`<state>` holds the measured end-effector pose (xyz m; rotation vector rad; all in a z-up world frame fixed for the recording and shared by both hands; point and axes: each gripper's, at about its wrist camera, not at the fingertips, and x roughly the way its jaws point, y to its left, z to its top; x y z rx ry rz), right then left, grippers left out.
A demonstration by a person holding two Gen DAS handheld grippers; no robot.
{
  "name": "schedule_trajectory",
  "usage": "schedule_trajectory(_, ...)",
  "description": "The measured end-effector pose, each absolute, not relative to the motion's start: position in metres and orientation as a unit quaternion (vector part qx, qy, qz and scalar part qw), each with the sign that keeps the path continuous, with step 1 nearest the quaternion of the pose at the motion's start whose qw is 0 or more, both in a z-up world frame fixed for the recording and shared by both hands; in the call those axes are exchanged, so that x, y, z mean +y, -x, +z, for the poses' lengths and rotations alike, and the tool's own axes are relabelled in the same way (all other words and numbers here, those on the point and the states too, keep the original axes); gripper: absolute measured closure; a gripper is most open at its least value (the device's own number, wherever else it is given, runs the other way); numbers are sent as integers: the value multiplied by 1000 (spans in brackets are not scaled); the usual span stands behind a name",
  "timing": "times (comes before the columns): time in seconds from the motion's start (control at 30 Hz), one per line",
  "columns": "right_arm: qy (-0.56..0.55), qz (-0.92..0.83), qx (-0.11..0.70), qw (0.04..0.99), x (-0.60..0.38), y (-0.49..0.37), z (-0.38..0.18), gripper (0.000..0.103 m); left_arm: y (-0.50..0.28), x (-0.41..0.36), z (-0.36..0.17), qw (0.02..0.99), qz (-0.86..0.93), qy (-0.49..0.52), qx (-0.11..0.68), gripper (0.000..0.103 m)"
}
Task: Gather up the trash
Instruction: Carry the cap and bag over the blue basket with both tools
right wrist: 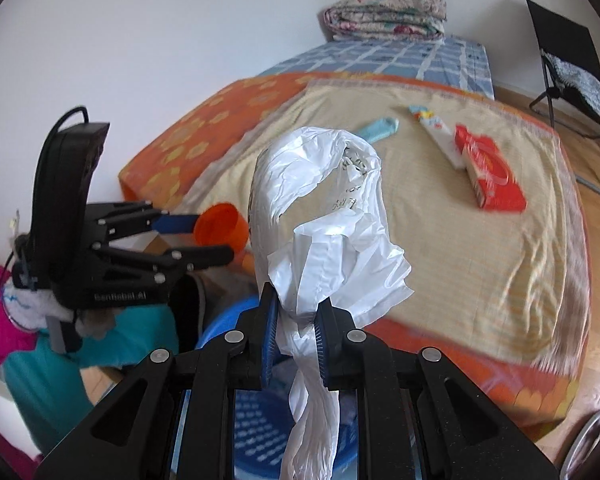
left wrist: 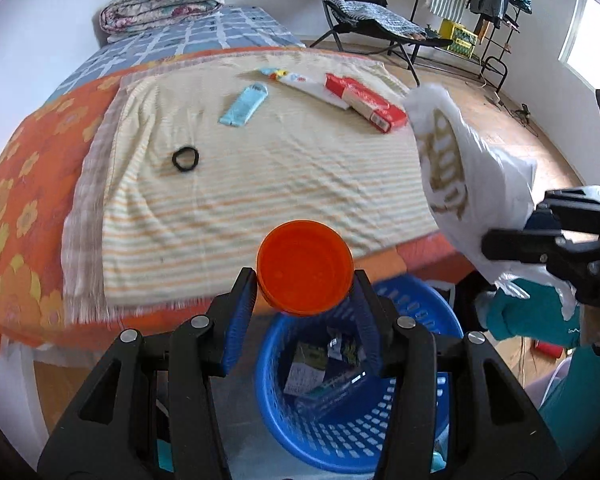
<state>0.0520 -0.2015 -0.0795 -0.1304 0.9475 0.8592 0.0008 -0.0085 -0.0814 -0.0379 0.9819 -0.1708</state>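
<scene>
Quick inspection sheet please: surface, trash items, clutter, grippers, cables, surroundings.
Surface: bed with a striped towel spread on top.
Job's things: orange cup and white plastic bag in hand; blue basket below already holds wrappers; red box, white tube and light blue packet lie on the towel.
Clutter: black hair tie.
Grippers: left gripper jaws shut on the cup; right gripper jaws shut on the bag.
Cables: cords on the floor by the far wall.
Surroundings: folded quilt, black chair, clothes rack.
</scene>
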Motion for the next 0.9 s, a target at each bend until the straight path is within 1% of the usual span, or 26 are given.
schedule_trajectory(0.23,90,403,478,775,-203,-21,-116,88,16,-14,-101,868,-84,20,489,54)
schedule_trajectory(0.47,111,409,505,752,-201,1,-139,88,31,-22,-122,855,-90,21,510,54)
schedule_trajectory(0.9,106,405,570,707,-204,10,-182,88,48,-27,-157,831,-91,27,548,54)
